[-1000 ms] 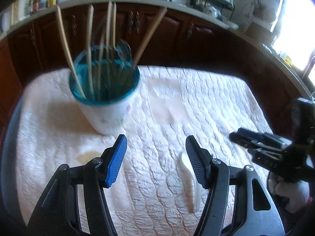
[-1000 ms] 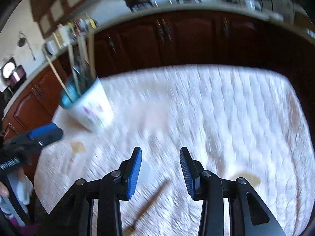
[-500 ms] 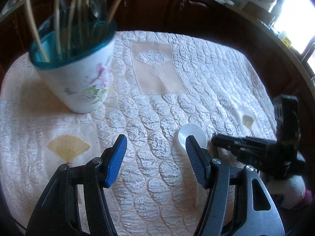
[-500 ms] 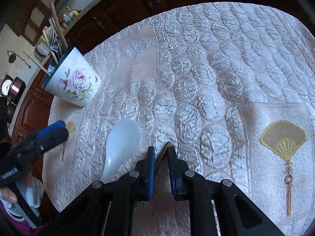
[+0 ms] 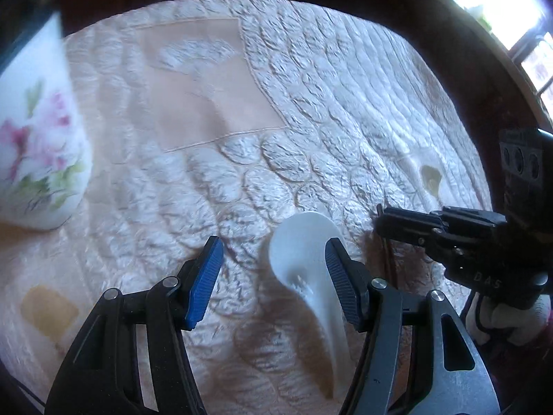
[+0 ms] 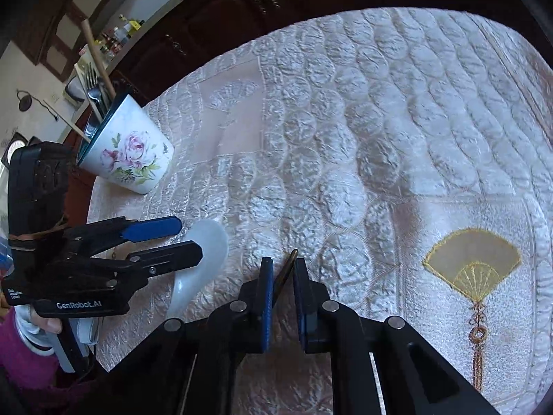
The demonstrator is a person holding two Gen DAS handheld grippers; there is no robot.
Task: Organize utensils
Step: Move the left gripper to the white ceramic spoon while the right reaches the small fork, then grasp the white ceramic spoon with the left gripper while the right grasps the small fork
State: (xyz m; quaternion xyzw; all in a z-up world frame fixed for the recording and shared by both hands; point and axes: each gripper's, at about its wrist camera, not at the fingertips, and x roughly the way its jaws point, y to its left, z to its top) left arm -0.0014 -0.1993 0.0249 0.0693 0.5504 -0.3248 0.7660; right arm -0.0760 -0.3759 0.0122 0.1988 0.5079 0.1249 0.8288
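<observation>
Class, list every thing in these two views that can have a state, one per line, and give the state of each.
White ceramic soup spoon: lying flat on cloth, between the open tongs.
Thin brown chopstick: clamped, tip sticking out.
Floral ceramic utensil cup: upright, holding utensils.
Left tongs: open, straddling the spoon's bowl.
Right tongs: shut on the chopstick.
Quilted cream tablecloth: spread flat.

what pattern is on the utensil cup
Pink roses with green leaves on white, teal rim; utensil cup shows best in the right wrist view.
</observation>
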